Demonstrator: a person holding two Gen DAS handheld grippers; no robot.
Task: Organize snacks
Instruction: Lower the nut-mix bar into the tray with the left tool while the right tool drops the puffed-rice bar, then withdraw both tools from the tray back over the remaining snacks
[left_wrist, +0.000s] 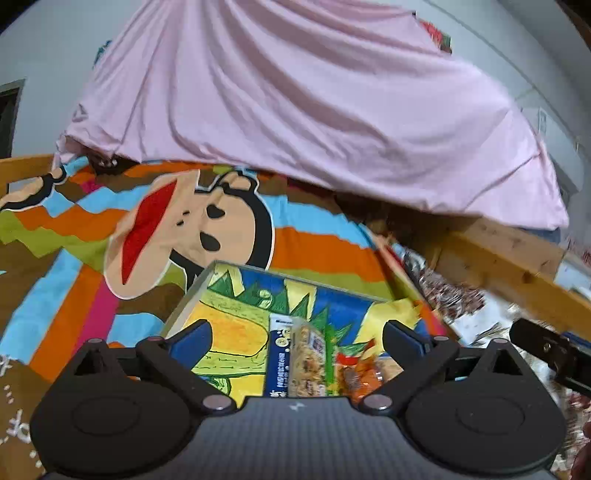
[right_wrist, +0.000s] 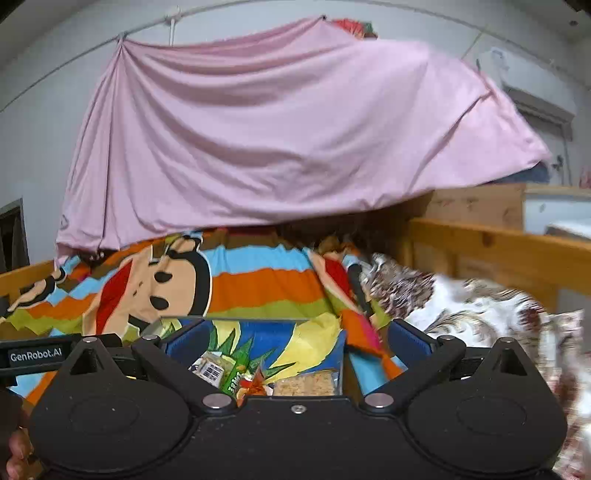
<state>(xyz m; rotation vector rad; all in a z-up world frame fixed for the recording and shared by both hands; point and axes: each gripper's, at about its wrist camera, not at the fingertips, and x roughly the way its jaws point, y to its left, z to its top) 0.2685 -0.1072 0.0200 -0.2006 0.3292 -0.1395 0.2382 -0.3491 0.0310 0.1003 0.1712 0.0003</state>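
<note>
Left claw (left_wrist: 295, 339) and right claw (right_wrist: 295, 339) gape above the snack box (left_wrist: 236, 306).

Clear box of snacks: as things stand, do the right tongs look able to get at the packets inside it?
Probably yes. The right tongs stand open and empty just above the clear box, whose top is uncovered. Nothing lies between the tongs and the snack packets.

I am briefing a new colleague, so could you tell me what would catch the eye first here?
A big pink sheet hangs across the back wall. Below it lies a striped bedspread with a cartoon monkey face. Nearest the cameras, a clear box holds snack packets.
</note>
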